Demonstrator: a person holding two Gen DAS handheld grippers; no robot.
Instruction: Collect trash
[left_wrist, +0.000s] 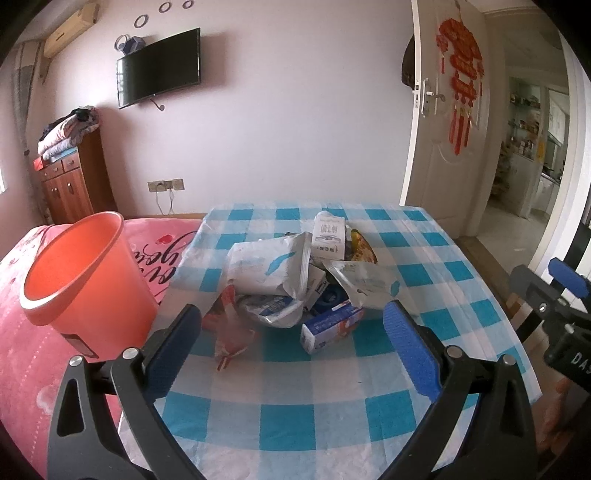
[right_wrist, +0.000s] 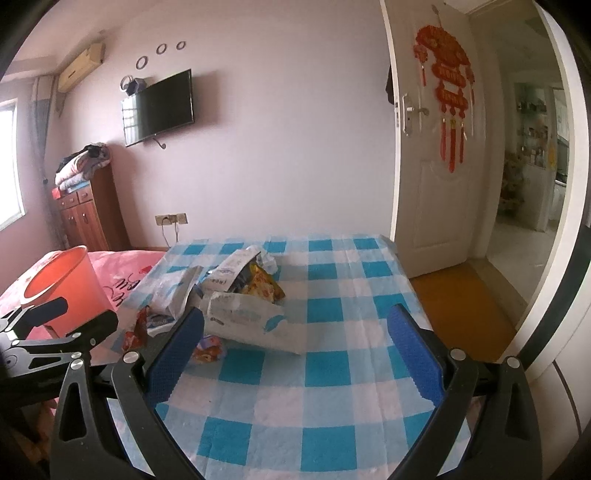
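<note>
A pile of trash lies on the blue-checked tablecloth (left_wrist: 317, 384): white and blue wrappers (left_wrist: 269, 264), a small milk carton (left_wrist: 330, 326), a red snack wrapper (left_wrist: 229, 332) and an upright white carton (left_wrist: 328, 236). My left gripper (left_wrist: 291, 336) is open and empty, just short of the pile. An orange bin (left_wrist: 85, 284) stands to the left on the bed. In the right wrist view the pile's white wrapper (right_wrist: 245, 319) and yellow snack bag (right_wrist: 264, 286) lie ahead, with the bin (right_wrist: 61, 288) at left. My right gripper (right_wrist: 295, 339) is open and empty.
A pink bedspread (left_wrist: 22, 332) lies left of the table. A wooden cabinet (left_wrist: 68, 184) stands at the far left wall under a TV (left_wrist: 159, 68). An open white door (left_wrist: 443, 129) and doorway are at the right. The table's right edge (right_wrist: 410, 291) drops to the floor.
</note>
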